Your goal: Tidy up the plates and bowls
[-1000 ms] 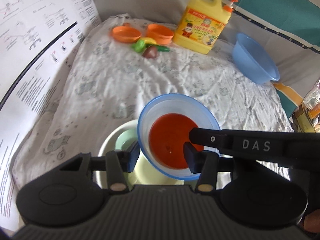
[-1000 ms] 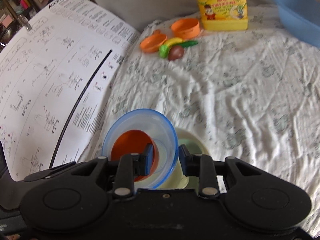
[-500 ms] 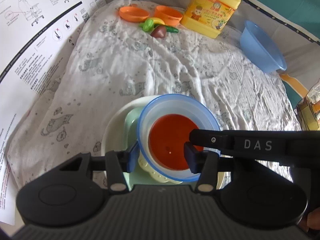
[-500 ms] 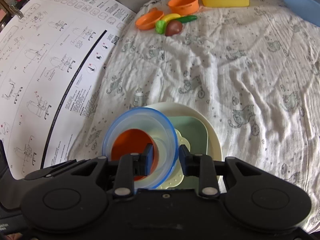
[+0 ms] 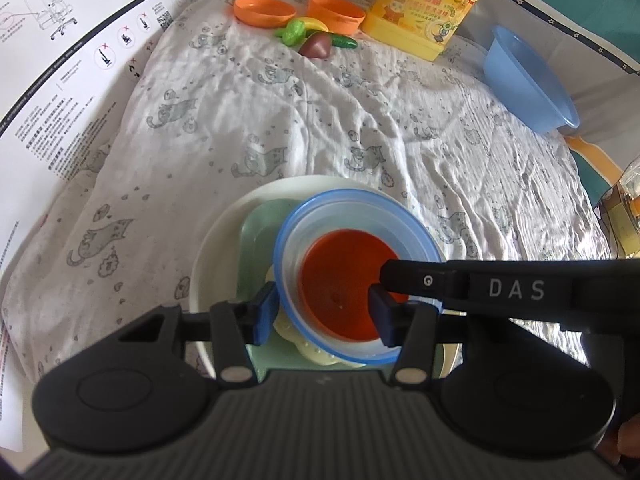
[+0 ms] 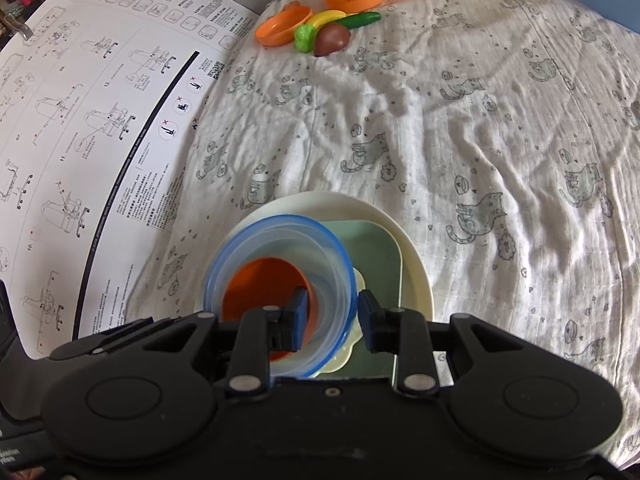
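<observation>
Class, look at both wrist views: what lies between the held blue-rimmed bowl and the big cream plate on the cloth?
A pale green square plate and a small cream scalloped dish lie between the blue-rimmed bowl and the cream plate, seen in both wrist views.

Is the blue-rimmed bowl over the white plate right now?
Yes, the blue-rimmed bowl sits over the stack on the white plate, gripped at its rim by the right tongs.

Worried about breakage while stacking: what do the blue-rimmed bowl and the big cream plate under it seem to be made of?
The blue-rimmed bowl looks like thin translucent plastic: its orange base and the dishes below show through its wall. The cream plate is opaque with a smooth, faintly glossy rim, so melamine, plastic or glazed ceramic; the look leaves that open.
</observation>
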A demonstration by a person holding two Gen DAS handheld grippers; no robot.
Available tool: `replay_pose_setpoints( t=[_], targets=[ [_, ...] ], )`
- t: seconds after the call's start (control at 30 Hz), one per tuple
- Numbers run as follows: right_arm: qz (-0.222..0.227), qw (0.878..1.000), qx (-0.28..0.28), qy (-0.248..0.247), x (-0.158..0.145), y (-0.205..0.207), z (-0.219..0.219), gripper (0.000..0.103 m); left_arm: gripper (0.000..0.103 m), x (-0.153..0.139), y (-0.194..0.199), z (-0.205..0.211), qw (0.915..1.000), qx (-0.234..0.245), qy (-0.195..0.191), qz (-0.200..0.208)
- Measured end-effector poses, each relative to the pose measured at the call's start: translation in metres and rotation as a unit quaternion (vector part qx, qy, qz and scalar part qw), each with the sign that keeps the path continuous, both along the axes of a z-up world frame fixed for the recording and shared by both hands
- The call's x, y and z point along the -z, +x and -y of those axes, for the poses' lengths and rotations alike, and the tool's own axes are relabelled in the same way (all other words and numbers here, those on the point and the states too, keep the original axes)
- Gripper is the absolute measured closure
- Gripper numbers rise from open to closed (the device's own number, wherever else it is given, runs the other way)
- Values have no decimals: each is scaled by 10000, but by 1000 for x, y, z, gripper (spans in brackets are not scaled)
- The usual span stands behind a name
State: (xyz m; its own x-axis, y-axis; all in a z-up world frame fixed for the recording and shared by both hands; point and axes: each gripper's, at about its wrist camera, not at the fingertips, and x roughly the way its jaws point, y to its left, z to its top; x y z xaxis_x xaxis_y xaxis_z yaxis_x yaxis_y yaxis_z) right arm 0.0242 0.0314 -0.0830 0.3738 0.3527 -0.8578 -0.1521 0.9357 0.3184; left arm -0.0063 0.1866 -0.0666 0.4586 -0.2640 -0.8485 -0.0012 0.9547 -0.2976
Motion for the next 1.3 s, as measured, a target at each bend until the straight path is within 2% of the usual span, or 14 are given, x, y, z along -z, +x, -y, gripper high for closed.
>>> replay_pose_setpoints(
  t=[0.47, 0.5, 0.57, 0.63, 0.7, 0.73, 0.77, 0.8, 0.87, 1.13, 1.3],
  targets=[
    [39, 10000, 32, 14, -4, -2, -2, 74, 53, -2, 0, 2, 9999, 16, 120, 61],
    [74, 10000, 15, 6, -6, -3, -2, 74, 51, -3, -1, 2, 9998, 23, 154, 111],
    [169, 9999, -13, -5, -11, -6, -2, 73, 42, -8, -4, 3, 9994, 32, 236, 247],
    [320, 9995, -26, -24, -19, -9, -1, 60, 18, -15, -9, 3, 9983, -20, 400, 426],
    [542, 9985, -22, -63, -28, -14, 3, 35, 8, -24, -15, 3, 9960, -59, 603, 653],
    [647, 9979, -17, -58, -33, -16, 5, 28, 3, -28, -18, 3, 9951, -60, 644, 750],
    [731, 9973, -35, -13, -38, -19, 8, 16, 1, -31, -21, 2, 9945, -70, 643, 822],
    [814, 9967, -57, 45, -43, -21, 11, 8, 0, -36, -24, 1, 9939, -91, 638, 899],
    [992, 9950, -76, 90, -52, -28, 17, 0, 0, -43, -30, -1, 9922, -110, 654, 1059],
    [1525, 9882, -3, 107, -74, -60, 46, 0, 0, -68, -61, -3, 9847, -159, 763, 1556],
    [1891, 9814, -178, -283, -77, -86, 59, 0, 0, -74, -79, -2, 9819, -196, 801, 1704]
  ],
)
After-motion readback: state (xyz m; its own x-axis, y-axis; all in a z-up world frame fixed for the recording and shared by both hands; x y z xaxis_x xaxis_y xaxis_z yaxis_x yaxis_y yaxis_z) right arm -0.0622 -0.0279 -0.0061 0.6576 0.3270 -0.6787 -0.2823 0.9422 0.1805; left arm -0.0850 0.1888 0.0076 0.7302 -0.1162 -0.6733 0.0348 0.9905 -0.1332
